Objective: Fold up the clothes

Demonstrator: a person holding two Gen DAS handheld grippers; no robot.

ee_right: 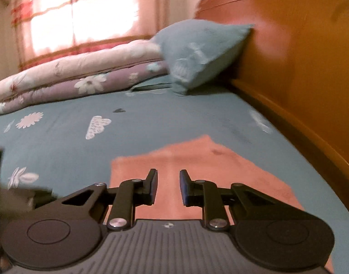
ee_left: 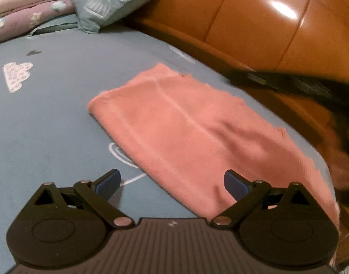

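A folded pink cloth [ee_left: 186, 132] is being seen lying flat on the bed [ee_left: 49, 118], near the edge that runs along the brown headboard [ee_left: 254, 22]. The bed is being covered by a blue-grey sheet printed with white clouds and flowers.

In the left wrist view, the left gripper [ee_left: 172, 183] is being held wide, with nothing between its fingers; the right finger is being shown over the near end of the cloth and the left finger over bare sheet. Whether the cloth is being touched cannot be told. A dark, blurred shape, the right gripper [ee_left: 300, 86], is being seen at the right edge, over the headboard side of the bed.

In the right wrist view, the right gripper [ee_right: 168, 187] is being held narrow, a slim gap being left between its blue pads [ee_right: 184, 188]. Nothing is being gripped; the cloth [ee_right: 208, 164] is being seen behind the gap, lying flat.

A blue pillow [ee_right: 201, 52] is being propped against the headboard, and a floral quilt [ee_right: 71, 75] is being kept folded beside it, below a bright curtained window [ee_right: 83, 11].
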